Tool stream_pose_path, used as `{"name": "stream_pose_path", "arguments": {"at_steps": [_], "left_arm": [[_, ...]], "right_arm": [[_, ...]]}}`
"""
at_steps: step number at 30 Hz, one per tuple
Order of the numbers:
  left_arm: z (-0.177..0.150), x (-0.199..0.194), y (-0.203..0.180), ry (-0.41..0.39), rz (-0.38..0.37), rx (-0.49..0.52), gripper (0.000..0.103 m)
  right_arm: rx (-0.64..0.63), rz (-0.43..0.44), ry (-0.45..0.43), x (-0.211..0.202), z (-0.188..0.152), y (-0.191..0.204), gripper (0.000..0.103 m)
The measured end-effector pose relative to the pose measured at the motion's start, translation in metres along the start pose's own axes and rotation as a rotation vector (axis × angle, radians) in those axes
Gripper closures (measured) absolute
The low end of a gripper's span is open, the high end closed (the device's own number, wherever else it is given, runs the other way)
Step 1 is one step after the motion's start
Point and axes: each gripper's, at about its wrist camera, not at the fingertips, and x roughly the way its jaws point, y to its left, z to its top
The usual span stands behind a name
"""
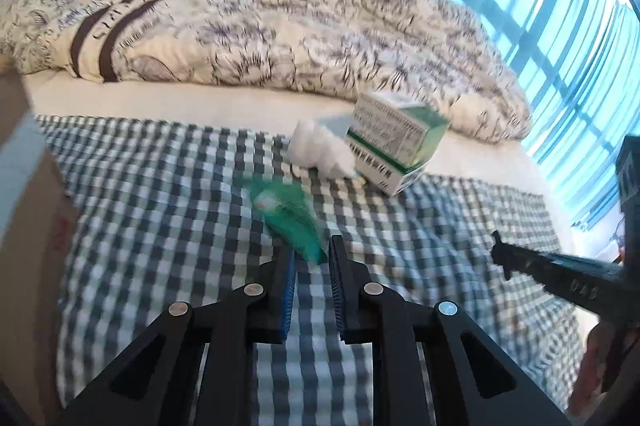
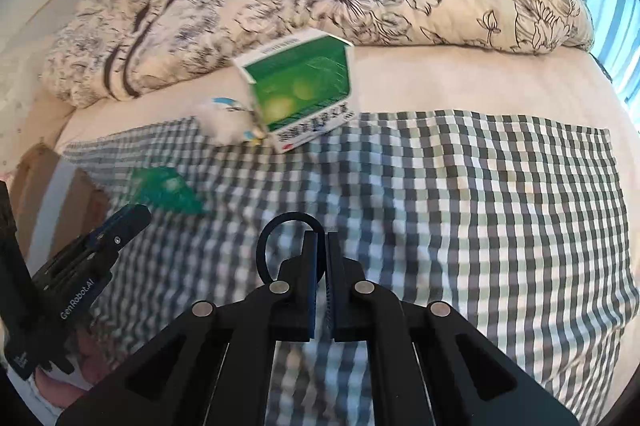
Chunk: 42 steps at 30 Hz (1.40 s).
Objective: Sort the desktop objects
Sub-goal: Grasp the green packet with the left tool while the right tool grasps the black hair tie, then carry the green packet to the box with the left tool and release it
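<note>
The left gripper (image 1: 312, 250) hovers low over the checked cloth (image 1: 400, 246), its jaws parted a little, with the near end of a green packet (image 1: 290, 216) at or just between the fingertips; blur hides whether the pads actually touch it, so I cannot tell if it is gripped. The right gripper (image 2: 322, 240) has its jaws drawn nearly together on a thin black ring (image 2: 267, 246), whose loop stands out to the left of the fingers above the cloth.

Taking the green-and-white carton (image 2: 300, 90) as the landmark: it stands tilted at the far edge of the checked cloth, its lower corner on the checks and its upper part leaning back toward the bedding. Just left of the carton and touching it lies a white cotton wad (image 1: 320, 148) with a bit of blue and yellow packaging (image 2: 256, 134) showing at the seam between them. The green packet lies nearer than the carton and to its left, on the cloth, apart from the wad. In the right wrist view the left gripper (image 2: 132, 214) shows left of and nearer than the carton, close to the packet. A brown cardboard box (image 1: 36, 226) sits well left of the carton, at the cloth's left edge. Behind the carton runs a strip of cream sheet (image 2: 460, 82), then a rumpled flower-print quilt (image 1: 260, 18) with dark stripes. To the carton's far right hangs a blue curtain (image 1: 560, 46).
</note>
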Motion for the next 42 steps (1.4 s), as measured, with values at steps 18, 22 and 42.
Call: {"name": "stream_pose_path", "arguments": {"at_steps": [18,22,42], "left_arm": [[-0.015,0.044,0.026,0.079,0.163,-0.004,0.009],[-0.014,0.073,0.029,0.125,0.185,0.052,0.008],[-0.002,-0.050,-0.004,-0.020,0.103,0.044,0.067]], "right_arm": [[0.000,0.013,0.014,-0.020,-0.028,0.009,0.100],[-0.001,0.005,0.021,-0.016,-0.025,0.009,0.100],[-0.051,0.055,-0.027,-0.049,-0.029,0.044,0.100]]}}
